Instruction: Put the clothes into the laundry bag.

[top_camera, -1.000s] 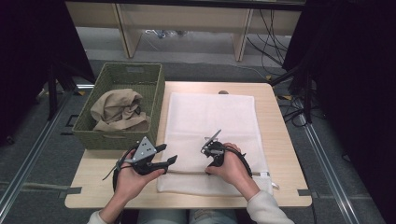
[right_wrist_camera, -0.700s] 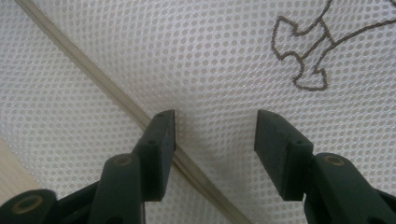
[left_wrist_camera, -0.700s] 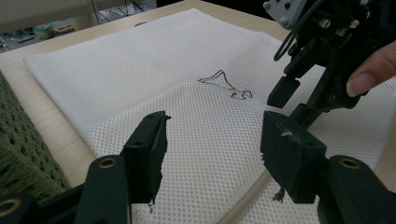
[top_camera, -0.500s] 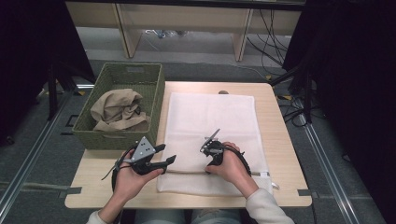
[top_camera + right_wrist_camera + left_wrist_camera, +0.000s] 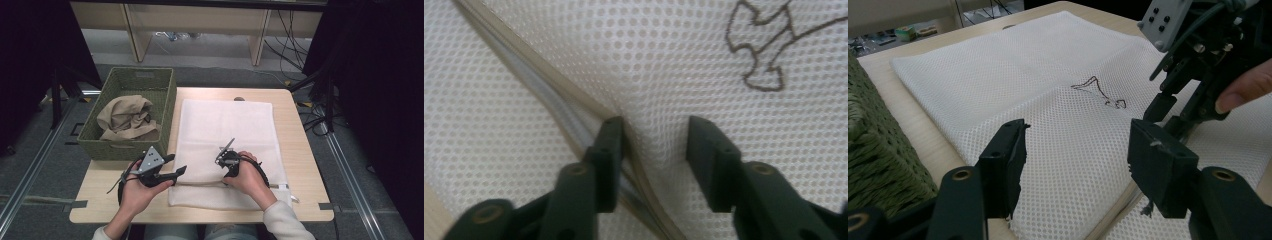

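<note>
**Q:** While pressed tip-down on the white mesh laundry bag (image 5: 227,125), right claw (image 5: 654,125) caught part-way shut: jaws just now closing, a low ridge of mesh between the pads, not yet pinched. Main hazard from here?

**A:** Closing on the wrong layer. Zip band (image 5: 549,95) lying against one pad rather than squarely between both. Likely to slide out sideways, leaving only loose top mesh in the grip. Alternatively, both layers nipped together, with the mouth of the bag kept sealed.

**Q:** State of the left claw (image 5: 1078,135)?

**A:** Wide open and empty, hanging just above the near left part of the bag, close to the right claw. No hold on the fabric, hence nothing to anchor it. Judged risk: the whole bag dragged across the bench (image 5: 300,150) under any pull from the right.

**Q:** Position of the bag?

**A:** Flat on the bench, lengthwise away from the person. Just beside the green woven basket (image 5: 125,80), itself holding a crumpled beige cloth (image 5: 125,117). Near end of the bag close to the near edge of the bench.

**Q:** Further hazards?

**A:** Three, all judged rather than seen.
- Pad corners snagging in the holes of the mesh, with threads pulled on lifting.
- Collision of the two claws, given such close working beside the brown stitched mark (image 5: 1098,92).
- Near end of the bag slipping off the bench edge if tugged toward the person.
</note>
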